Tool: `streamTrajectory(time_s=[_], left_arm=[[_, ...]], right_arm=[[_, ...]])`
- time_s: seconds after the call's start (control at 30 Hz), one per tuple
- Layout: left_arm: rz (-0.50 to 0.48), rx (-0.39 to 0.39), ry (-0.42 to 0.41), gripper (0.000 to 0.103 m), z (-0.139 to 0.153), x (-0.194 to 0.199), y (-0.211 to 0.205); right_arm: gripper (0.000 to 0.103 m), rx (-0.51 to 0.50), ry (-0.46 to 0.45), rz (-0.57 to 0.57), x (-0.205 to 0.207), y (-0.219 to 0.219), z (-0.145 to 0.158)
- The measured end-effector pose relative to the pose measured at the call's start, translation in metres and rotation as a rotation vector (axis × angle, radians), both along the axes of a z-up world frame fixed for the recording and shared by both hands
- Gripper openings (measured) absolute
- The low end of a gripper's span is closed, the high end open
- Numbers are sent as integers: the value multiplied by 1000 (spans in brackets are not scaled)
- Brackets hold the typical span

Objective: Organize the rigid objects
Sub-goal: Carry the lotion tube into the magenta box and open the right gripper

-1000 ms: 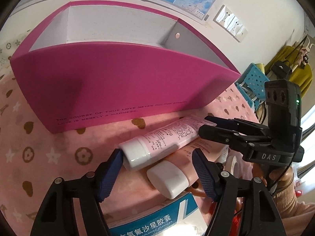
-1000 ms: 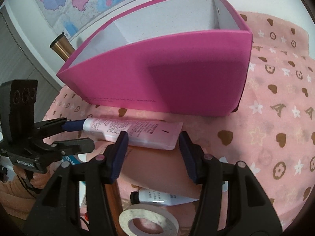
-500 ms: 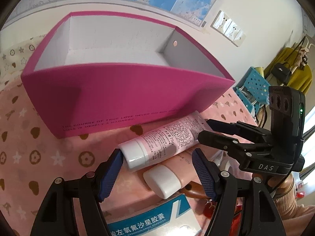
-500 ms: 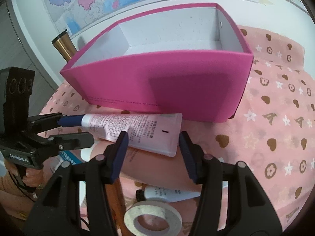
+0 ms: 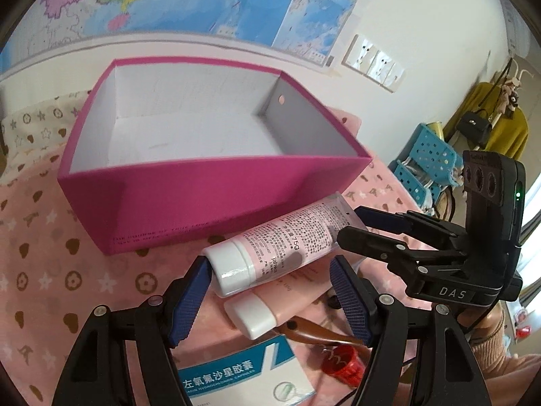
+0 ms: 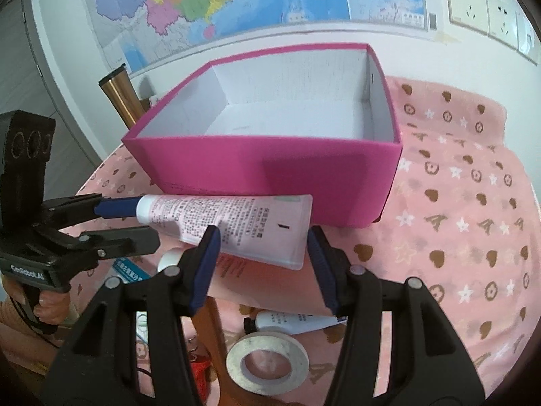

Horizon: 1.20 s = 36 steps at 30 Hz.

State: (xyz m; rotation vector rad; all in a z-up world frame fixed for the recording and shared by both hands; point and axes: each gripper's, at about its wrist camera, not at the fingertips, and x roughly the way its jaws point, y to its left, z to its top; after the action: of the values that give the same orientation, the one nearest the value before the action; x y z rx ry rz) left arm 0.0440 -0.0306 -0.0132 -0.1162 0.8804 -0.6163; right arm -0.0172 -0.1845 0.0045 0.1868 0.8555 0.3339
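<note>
Now both tongs carry one pink tube in front of the magenta box.

Left tongs (image 5: 270, 264) stand apart, the left pad (image 5: 192, 291) against the white cap of the pink tube (image 5: 287, 243) and the right pad clear of it. Right tongs (image 6: 263, 237) stand apart too, the tube's crimped end by their right pad. I cannot tell just how it is borne. It hangs level above a peach tube (image 5: 277, 301), just before the open box (image 6: 270, 162). Nearer me on the pink-clothed desk (image 6: 456, 237) lies a tape roll (image 6: 267, 365).
</note>
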Motion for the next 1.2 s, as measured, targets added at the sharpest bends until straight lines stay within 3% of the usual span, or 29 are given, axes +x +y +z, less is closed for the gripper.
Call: streamTrajectory(time_s=[0.6, 0.77, 1.2], left_arm=[[-1, -34, -154, 73, 57, 11, -8], [9, -46, -150, 73, 62, 31, -8], [33, -27, -131, 73, 50, 71, -25]], right_arm=[[56, -25, -133, -7, 2, -13, 52], [57, -34, -164, -13, 17, -16, 62], [56, -43, -129, -45, 53, -31, 53]])
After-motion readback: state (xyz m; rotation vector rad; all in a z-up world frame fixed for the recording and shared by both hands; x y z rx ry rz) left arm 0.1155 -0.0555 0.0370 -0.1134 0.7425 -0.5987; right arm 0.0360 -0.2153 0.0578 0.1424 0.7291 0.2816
